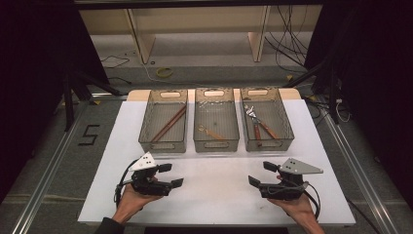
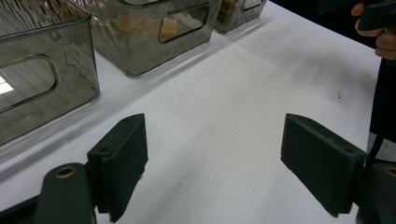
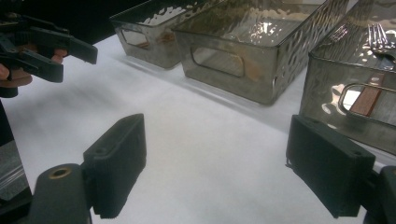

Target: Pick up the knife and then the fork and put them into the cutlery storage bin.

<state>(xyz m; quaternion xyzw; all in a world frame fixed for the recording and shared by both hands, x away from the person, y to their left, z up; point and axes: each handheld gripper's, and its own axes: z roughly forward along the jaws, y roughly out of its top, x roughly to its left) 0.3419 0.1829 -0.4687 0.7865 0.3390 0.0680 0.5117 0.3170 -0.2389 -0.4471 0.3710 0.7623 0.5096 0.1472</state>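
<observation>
Left claw (image 1: 171, 174) jaws apart, right claw (image 1: 262, 173) jaws apart, both empty above white surface (image 1: 214, 170), 3 bins (image 1: 216, 142) beyond

Left gripper (image 1: 171, 175): black, two-jaw, grey three-cornered plate on top, held just above the white worktop (image 1: 214, 195) near its front-left edge, jaws wide apart with nothing between. Right gripper (image 1: 262, 173): same build, near the front-right edge, jaws likewise spread, facing the left one.
</observation>
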